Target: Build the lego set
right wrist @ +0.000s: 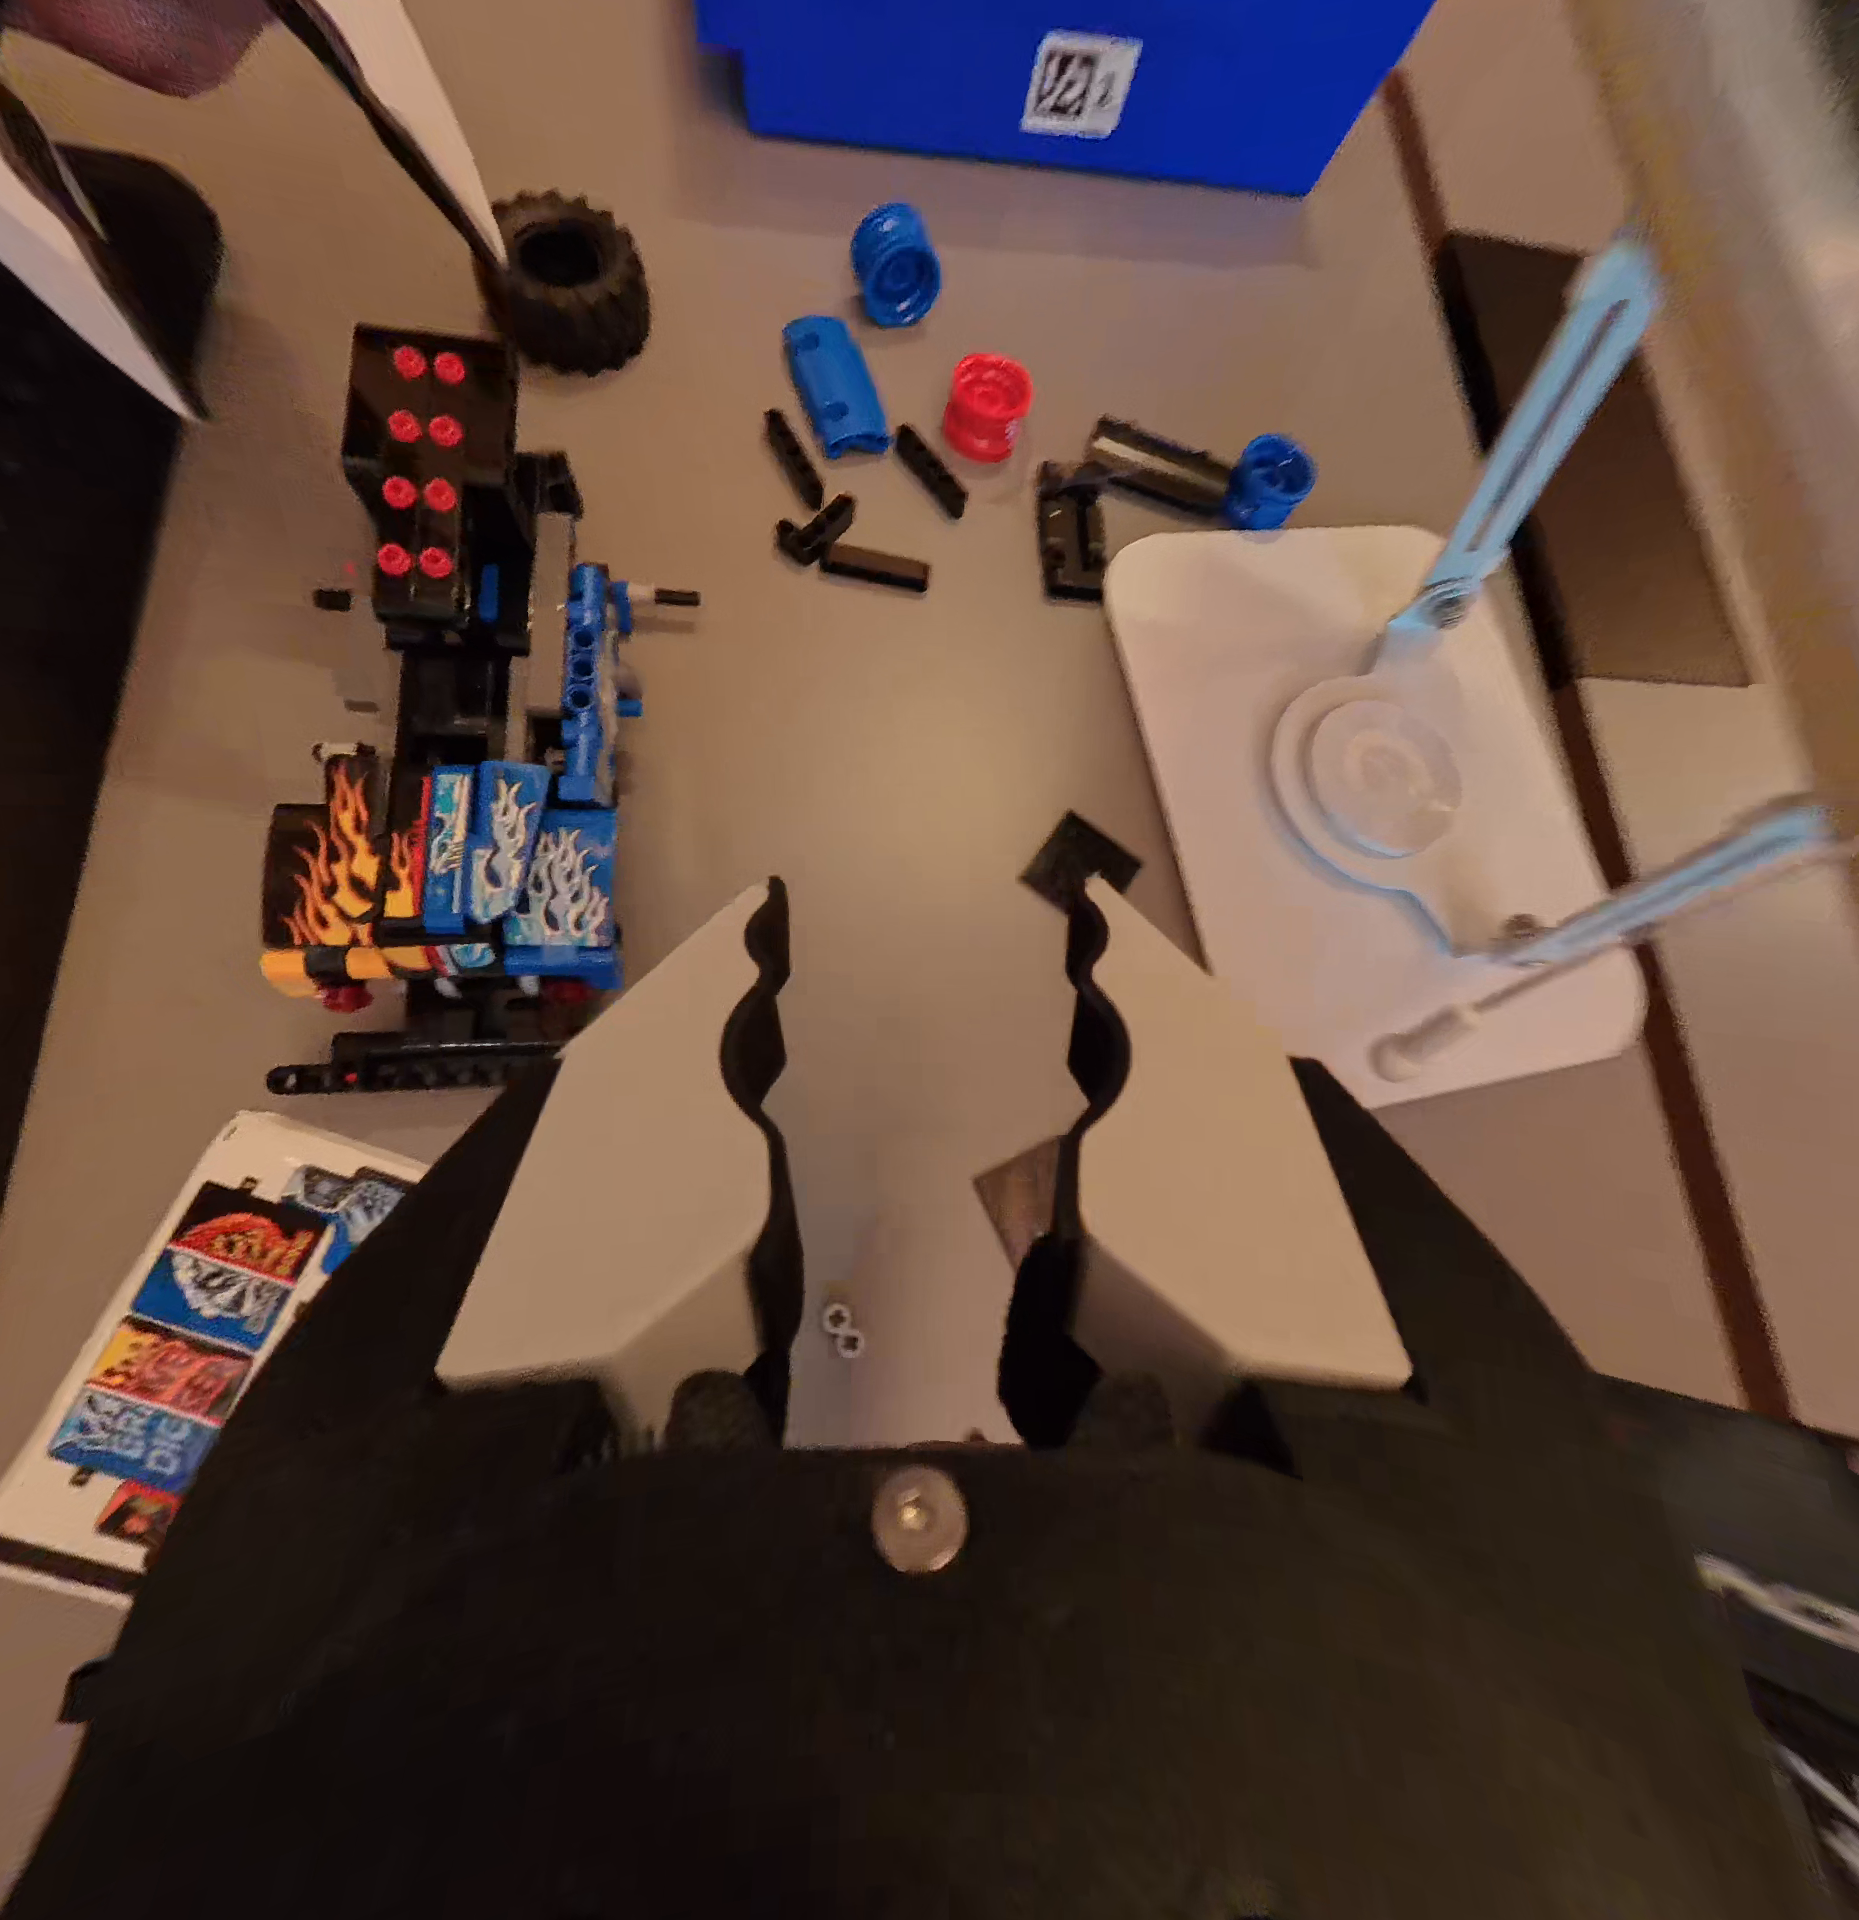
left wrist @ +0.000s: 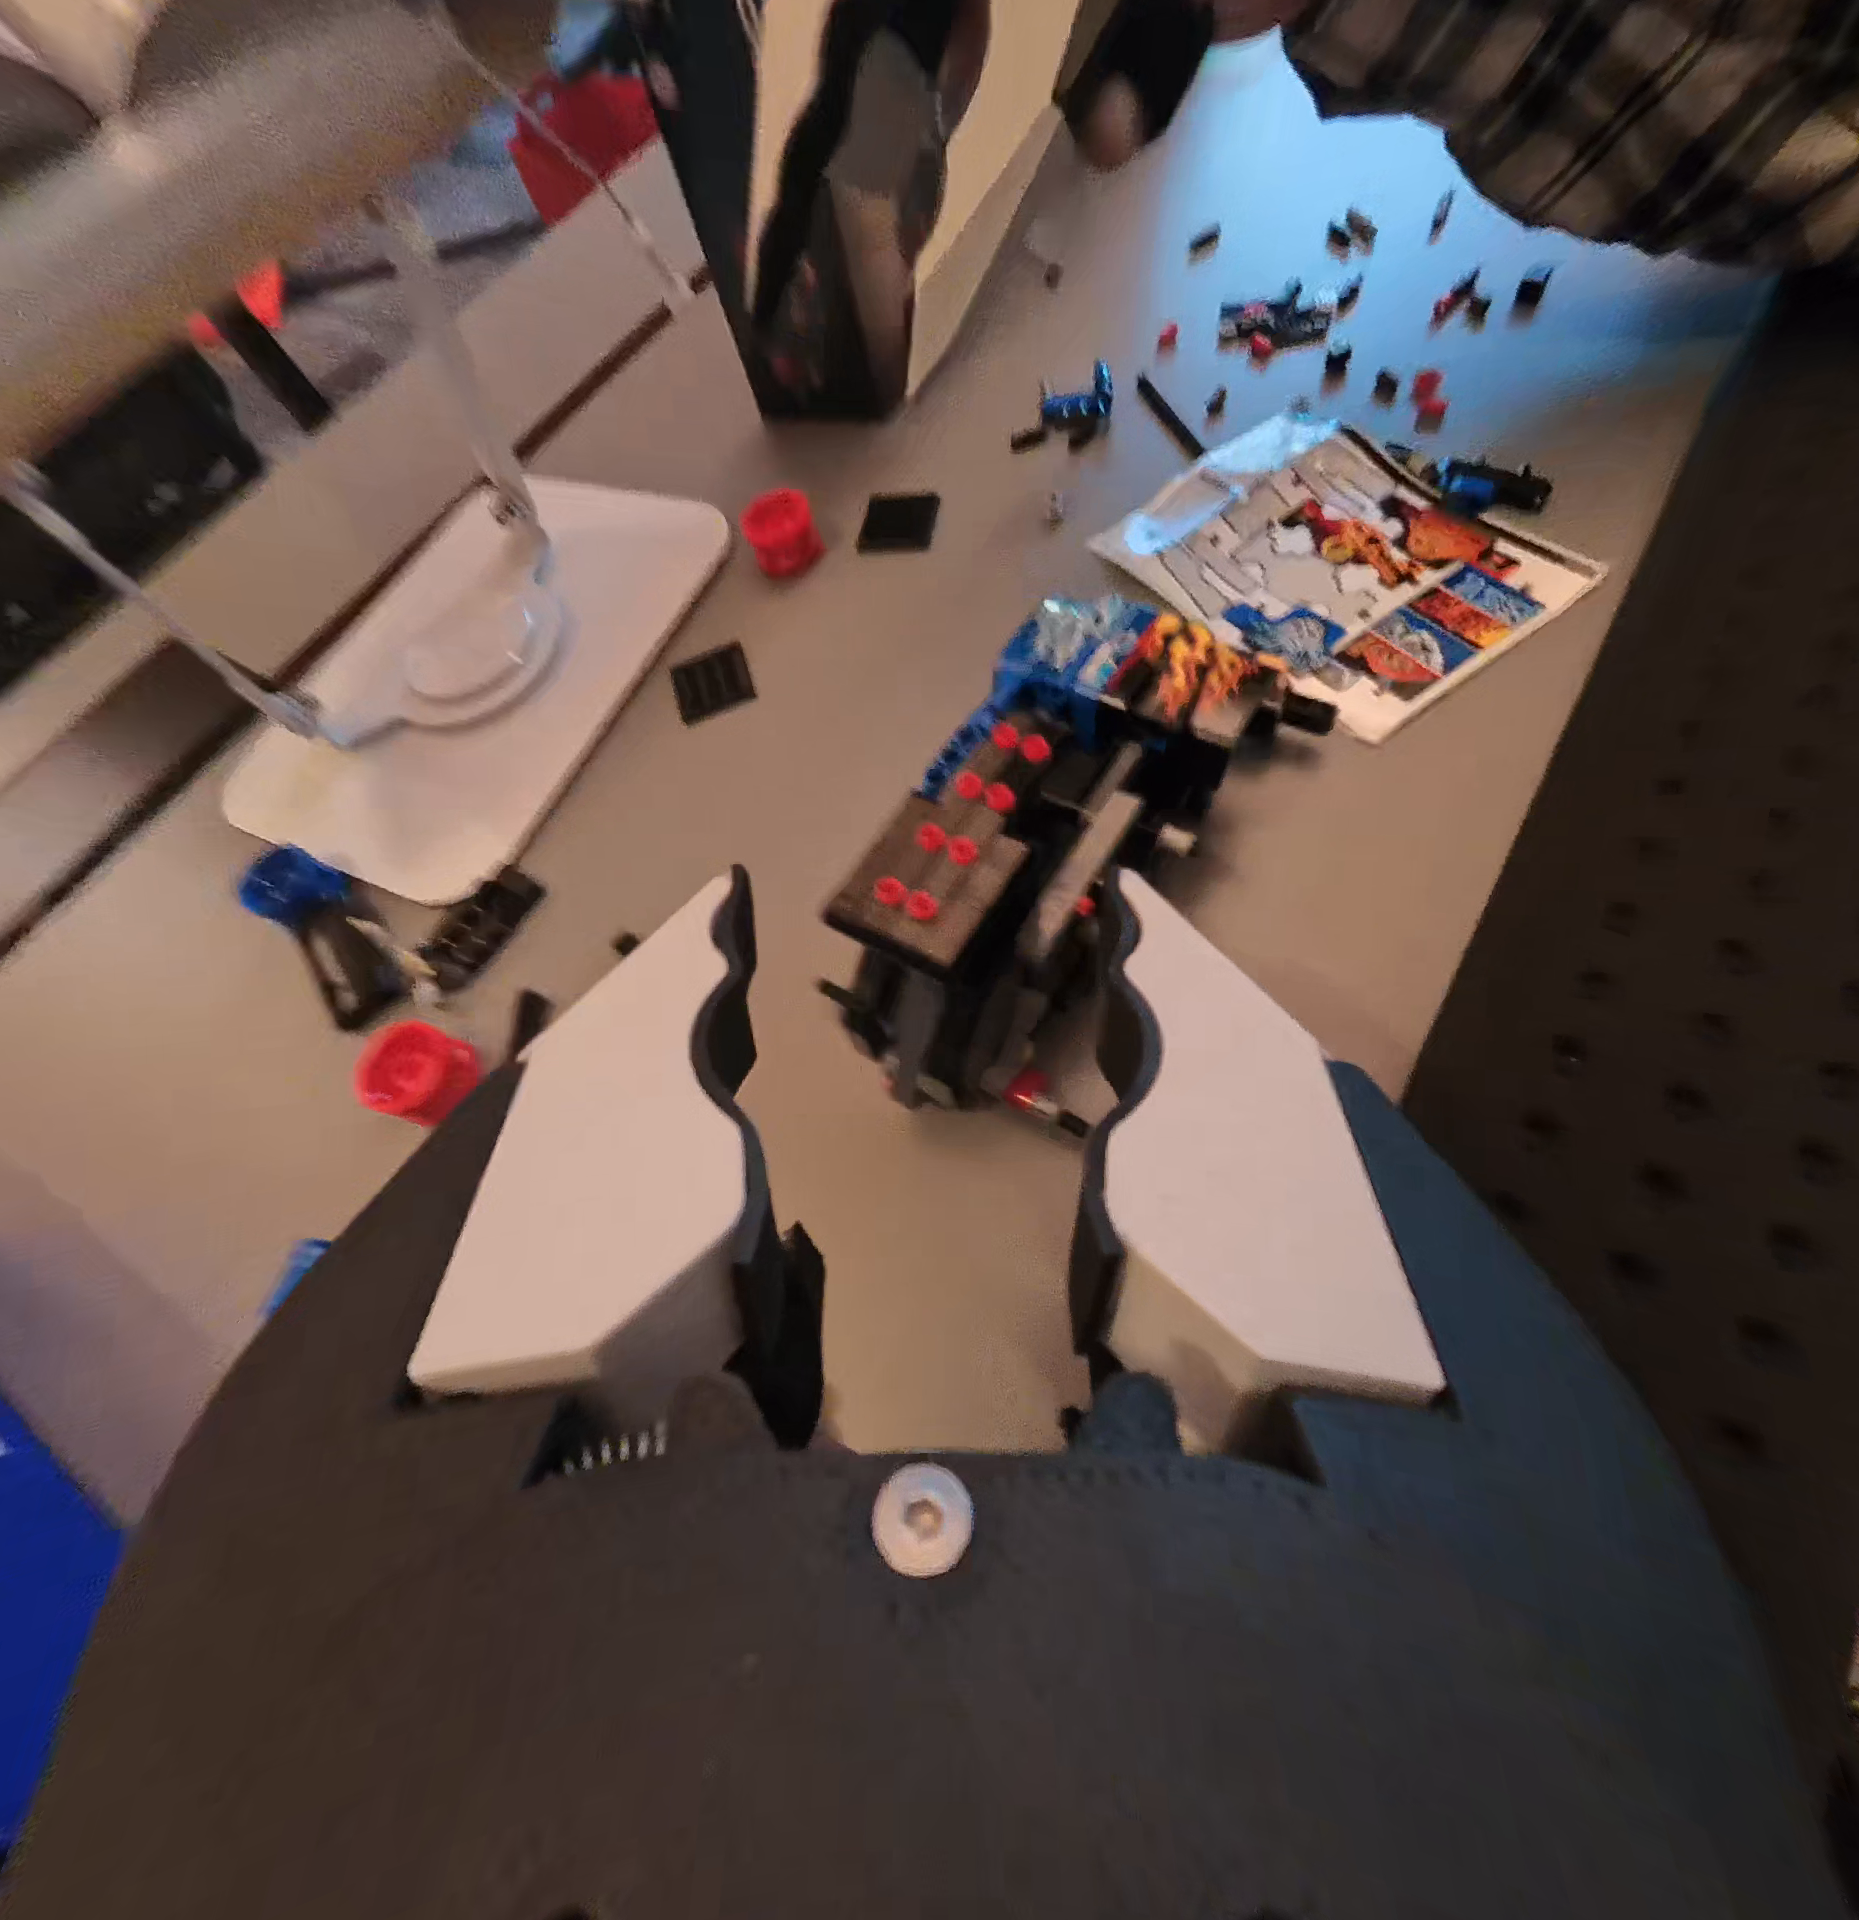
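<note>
Both grippers hovered empty, fingers apart, left gripper (left wrist: 930, 914) just short of the half-built truck (left wrist: 1050, 831) mid-worktop (left wrist: 852, 644). The left view showed two red wheel hubs, (left wrist: 781, 530) and (left wrist: 416, 1070); only the right gripper's (right wrist: 930, 914) view showed one black tyre (right wrist: 577, 281) and two blue hubs, (right wrist: 896, 265) and (right wrist: 1270, 480).

Both views are dim and warm-toned, with a grainy softness throughout. In the left wrist view a cool bluish light falls on the table (left wrist: 1268, 135) at one o'clock, while the rest of the surface stays beige. Motion blur smears the edges: the lamp arm (left wrist: 177, 208) at ten o'clock is streaked, and the white lamp base (right wrist: 1351, 790) in the right wrist view is soft at three o'clock. Wide-angle distortion bends lines near the borders. Shadows are faint and diffuse.
</note>
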### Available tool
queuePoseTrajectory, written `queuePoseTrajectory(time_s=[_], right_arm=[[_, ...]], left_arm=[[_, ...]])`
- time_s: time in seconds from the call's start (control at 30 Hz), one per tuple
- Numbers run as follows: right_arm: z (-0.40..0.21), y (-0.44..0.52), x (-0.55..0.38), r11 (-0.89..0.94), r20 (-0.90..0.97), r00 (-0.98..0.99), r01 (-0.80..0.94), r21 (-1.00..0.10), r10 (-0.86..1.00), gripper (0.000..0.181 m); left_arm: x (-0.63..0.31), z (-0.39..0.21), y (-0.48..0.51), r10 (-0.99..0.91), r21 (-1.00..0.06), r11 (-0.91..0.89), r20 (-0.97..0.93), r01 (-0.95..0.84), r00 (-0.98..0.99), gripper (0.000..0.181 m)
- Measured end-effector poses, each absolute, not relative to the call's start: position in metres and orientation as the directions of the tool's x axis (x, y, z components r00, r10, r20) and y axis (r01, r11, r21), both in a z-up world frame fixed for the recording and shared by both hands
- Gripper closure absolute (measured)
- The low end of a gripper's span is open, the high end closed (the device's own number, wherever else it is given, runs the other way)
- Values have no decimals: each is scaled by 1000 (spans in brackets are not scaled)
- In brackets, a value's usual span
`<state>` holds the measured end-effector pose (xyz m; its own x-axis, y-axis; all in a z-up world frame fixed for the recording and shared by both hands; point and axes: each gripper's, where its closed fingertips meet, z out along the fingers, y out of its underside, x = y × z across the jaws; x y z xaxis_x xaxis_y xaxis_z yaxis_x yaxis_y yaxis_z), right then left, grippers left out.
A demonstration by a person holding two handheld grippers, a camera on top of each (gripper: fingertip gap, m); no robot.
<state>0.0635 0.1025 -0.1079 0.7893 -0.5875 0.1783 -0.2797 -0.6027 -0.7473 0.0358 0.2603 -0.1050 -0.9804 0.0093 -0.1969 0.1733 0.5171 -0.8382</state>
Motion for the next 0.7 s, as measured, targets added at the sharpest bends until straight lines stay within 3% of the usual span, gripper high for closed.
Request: queuePoseTrajectory(time_s=[0.1,0.23,0.4,0.57,0.7], right_arm=[[-78,80,73,-575,256,707,-255,-778,-659,135],[-23,39,99,-454,285,509,-245,-857,-812,117],[5,-5,131,-518,397,371,-325,-791,-839,100],[13,-43,163,-489,397,289,-431,-759,-871,102],[6,-50,173,-433,305,320,-498,-751,-897,123]], left_arm=[[58,-73,252,13,-826,502,-288,256,-957,118],[100,-38,210,-15,-802,494,-393,335,-919,121],[139,-4,137,-11,-760,465,-518,454,-855,122],[168,4,80,4,-656,488,-658,575,-753,121],[178,-13,57,48,-666,512,-608,542,-792,120]])
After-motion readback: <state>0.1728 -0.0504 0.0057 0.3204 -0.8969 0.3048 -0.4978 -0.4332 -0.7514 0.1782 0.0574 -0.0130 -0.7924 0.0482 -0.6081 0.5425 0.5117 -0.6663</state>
